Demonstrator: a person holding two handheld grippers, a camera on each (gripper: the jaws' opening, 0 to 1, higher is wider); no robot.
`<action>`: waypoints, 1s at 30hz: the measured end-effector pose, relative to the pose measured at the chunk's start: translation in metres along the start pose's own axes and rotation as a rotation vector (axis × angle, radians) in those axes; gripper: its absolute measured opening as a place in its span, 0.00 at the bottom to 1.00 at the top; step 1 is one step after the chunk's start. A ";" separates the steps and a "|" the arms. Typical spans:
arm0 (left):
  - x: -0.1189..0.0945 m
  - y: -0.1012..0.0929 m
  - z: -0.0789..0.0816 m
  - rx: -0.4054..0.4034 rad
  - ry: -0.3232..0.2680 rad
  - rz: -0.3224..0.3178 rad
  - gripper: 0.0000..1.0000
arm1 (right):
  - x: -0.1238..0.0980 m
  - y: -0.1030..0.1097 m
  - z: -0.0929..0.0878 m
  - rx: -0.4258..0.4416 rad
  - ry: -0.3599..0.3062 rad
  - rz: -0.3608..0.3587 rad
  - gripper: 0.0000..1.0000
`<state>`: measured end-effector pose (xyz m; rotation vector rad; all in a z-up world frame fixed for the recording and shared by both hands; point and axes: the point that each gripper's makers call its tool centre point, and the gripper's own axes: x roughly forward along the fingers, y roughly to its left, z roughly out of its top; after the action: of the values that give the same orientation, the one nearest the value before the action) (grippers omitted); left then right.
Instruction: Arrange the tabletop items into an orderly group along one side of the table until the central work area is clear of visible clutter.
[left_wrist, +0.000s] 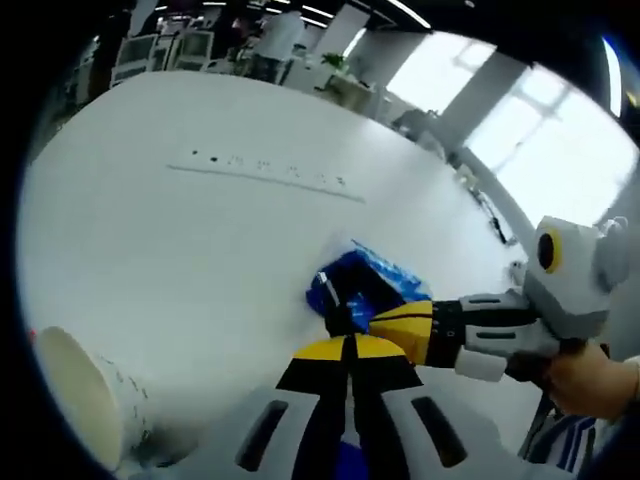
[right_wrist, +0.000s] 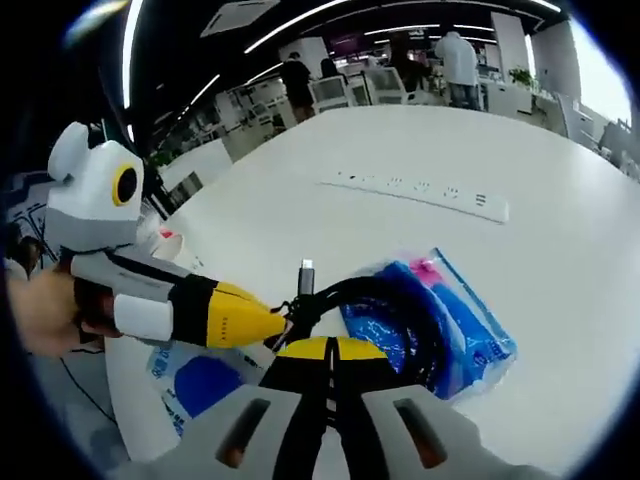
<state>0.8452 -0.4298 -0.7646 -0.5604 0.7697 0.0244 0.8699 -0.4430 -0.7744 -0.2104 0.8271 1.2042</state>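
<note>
A coiled black cable (right_wrist: 392, 305) with a USB plug (right_wrist: 306, 270) lies on a blue packet (right_wrist: 465, 325) on the white table (right_wrist: 560, 200). My left gripper (right_wrist: 283, 322) comes in from the left and is shut on the cable's near loop. My right gripper (right_wrist: 330, 348) is shut, with its tips just below the cable. In the left gripper view, the left gripper (left_wrist: 346, 345) sits right under the cable (left_wrist: 340, 316) and the blue packet (left_wrist: 365, 278). The right gripper (left_wrist: 375, 325) reaches in from the right and touches the same spot.
A white paper cup (left_wrist: 80, 405) lies on its side at the lower left. A white power strip (right_wrist: 420, 190) runs across the table further back. A second blue-printed packet (right_wrist: 190, 380) lies near the table edge. A hand (left_wrist: 585, 385) holds the right gripper.
</note>
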 end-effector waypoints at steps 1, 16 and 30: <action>0.000 0.002 -0.001 -0.019 -0.002 -0.001 0.00 | -0.001 0.001 0.000 -0.005 -0.001 0.001 0.00; -0.004 0.010 0.003 -0.070 -0.015 0.006 0.00 | -0.007 -0.060 -0.008 0.089 0.073 -0.105 0.25; -0.005 0.005 0.005 -0.105 -0.018 -0.011 0.00 | 0.003 -0.062 -0.019 -0.043 0.197 -0.188 0.08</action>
<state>0.8440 -0.4220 -0.7606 -0.6631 0.7506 0.0596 0.9162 -0.4748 -0.8068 -0.4381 0.9315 1.0361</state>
